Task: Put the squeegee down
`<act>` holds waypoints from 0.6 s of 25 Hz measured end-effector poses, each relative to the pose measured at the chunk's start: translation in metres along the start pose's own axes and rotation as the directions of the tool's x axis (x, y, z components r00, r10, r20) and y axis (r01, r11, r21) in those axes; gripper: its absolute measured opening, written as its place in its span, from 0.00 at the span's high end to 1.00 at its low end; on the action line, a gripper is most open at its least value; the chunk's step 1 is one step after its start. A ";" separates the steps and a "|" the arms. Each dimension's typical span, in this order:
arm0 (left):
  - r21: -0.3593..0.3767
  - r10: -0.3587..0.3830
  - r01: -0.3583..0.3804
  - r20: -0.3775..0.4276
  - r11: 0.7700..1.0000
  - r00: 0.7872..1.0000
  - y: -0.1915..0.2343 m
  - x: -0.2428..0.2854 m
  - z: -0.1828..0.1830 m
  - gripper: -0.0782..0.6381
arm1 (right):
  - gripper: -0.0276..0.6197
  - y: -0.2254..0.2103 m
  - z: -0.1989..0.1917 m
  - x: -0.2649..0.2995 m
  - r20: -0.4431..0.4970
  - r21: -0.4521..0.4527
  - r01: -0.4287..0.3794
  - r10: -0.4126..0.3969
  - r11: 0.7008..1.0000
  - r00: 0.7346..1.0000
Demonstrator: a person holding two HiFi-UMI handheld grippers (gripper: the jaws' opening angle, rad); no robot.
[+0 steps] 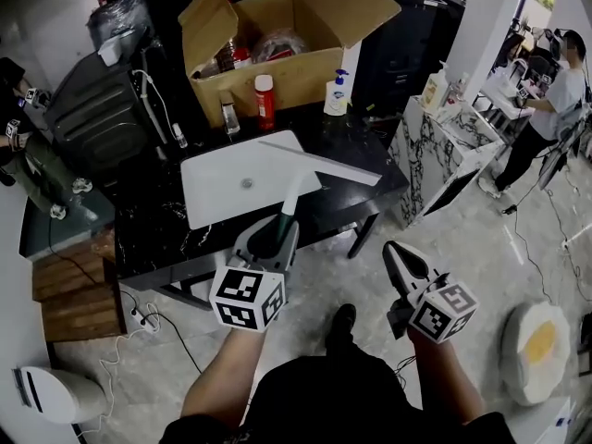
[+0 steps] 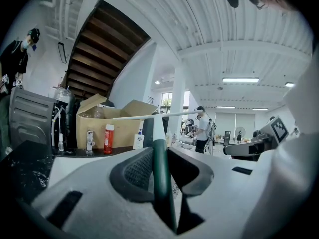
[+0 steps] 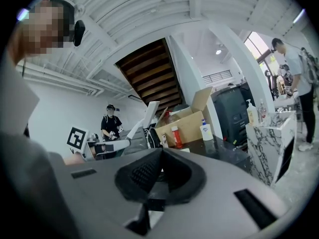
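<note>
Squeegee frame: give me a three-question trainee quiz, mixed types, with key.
1. True or false: the left tongs grip the squeegee by its green handle.
2. What stands on the table in front of the cardboard box? A) red bottle B) kettle C) plate
3. What do the right tongs hold?
Key: 1 true; 2 A; 3 nothing, they are shut and empty.

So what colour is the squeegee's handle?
The squeegee handle is dark green; clearest in the left gripper view.
</note>
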State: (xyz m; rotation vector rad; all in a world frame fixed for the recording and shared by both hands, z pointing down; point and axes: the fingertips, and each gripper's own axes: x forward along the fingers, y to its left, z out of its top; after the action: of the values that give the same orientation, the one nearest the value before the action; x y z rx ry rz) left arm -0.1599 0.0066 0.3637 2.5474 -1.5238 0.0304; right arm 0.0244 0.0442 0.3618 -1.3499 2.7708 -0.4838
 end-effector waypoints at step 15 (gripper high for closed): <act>0.018 0.026 -0.025 -0.061 1.000 0.998 -0.011 0.195 0.009 0.75 | 0.95 -0.183 0.036 0.073 -0.012 0.103 -0.026 0.028 0.994 1.000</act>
State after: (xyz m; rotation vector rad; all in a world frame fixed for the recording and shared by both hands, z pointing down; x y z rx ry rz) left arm -0.0580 -0.1604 0.3741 2.5159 -1.5399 0.1248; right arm 0.1241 -0.1270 0.3884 -1.2903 2.7286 -0.6271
